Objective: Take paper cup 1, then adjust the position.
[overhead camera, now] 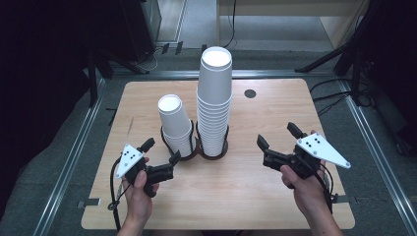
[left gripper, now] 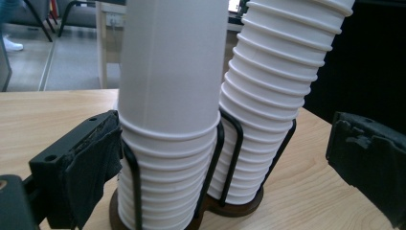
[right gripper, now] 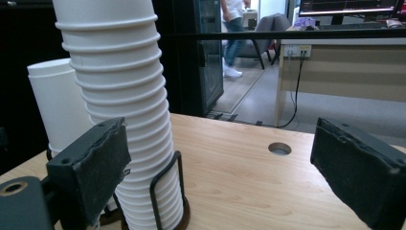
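1. Nothing lifted yet — both stacks of white paper cups seated in their black wire holder (overhead camera: 196, 150), on a dark 2-ring base near the middle of the desk (overhead camera: 275, 196), slightly toward its far edge.
2. Short stack (overhead camera: 173, 123) on the left ring, tall stack (overhead camera: 214, 103) on the right ring, touching or nearly so where they lean together; no loose cup seen on the desk.
3. Left gripper (overhead camera: 161, 150) spread wide, nothing held; one jaw just beside the short stack's lower rims in the left gripper view, whether touching cannot be told.
4. Right gripper (overhead camera: 278, 136) also spread wide and carrying nothing, well apart from the tall stack, toward the desk's right edge.
5. Judged stage: approach only — probably closing on the short stack; grasping and pulling a cup free all left to do.
6. Surface: pale wood-grain desk, rounded corners, a round cable hole (overhead camera: 250, 93) near the far edge, right of centre.
7. Room: dark surroundings, metal rails along the floor, stand legs and cables; an office with a person's legs far off in the right gripper view.
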Demonstrator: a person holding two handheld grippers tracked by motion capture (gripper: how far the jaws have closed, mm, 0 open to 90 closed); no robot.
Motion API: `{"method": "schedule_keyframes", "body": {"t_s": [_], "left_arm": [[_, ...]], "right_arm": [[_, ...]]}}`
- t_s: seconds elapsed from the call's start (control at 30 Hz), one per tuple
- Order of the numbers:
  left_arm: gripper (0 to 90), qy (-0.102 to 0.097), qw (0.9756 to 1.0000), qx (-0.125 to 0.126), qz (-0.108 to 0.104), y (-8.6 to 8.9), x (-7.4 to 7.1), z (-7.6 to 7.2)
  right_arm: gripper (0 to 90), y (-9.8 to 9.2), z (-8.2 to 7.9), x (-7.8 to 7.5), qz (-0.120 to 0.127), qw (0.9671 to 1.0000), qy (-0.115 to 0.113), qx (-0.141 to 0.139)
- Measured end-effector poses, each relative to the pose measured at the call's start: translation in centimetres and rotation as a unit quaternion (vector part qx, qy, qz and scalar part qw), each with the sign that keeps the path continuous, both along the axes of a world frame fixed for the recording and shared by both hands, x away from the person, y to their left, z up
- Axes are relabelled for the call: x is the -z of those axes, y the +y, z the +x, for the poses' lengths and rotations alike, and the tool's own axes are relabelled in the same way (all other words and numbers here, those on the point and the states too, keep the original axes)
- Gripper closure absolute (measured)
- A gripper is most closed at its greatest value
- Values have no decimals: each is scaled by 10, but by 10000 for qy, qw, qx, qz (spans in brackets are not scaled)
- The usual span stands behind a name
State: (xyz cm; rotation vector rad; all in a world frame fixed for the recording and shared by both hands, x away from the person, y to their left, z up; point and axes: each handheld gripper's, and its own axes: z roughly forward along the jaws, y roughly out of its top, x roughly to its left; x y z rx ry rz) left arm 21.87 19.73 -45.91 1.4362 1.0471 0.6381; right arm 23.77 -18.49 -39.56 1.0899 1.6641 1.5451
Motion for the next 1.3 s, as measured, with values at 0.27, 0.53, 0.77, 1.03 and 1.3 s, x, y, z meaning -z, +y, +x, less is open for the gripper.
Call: {"method": "schedule_keyframes", "body": {"t_s": [0.27,0.53,0.77,1.03,1.3], "left_arm": [[0,-36,9999,119,-1,-16,-4,7],[0,-114,9996,245,49,-35,-11,16],[0,-146,9993,328,101,-52,-15,24],[0,-209,9990,326,202,-69,-18,31],[0,-297,9988,273,267,-78,-22,36]], "right_arm": [[60,13,5,-11,29,9999,-32,-95],[56,27,12,-24,197,9996,-50,-188],[56,40,20,-35,266,9994,-28,-241],[56,53,26,-46,265,9992,-43,-310],[53,65,32,-54,306,9987,-57,-414]]}}
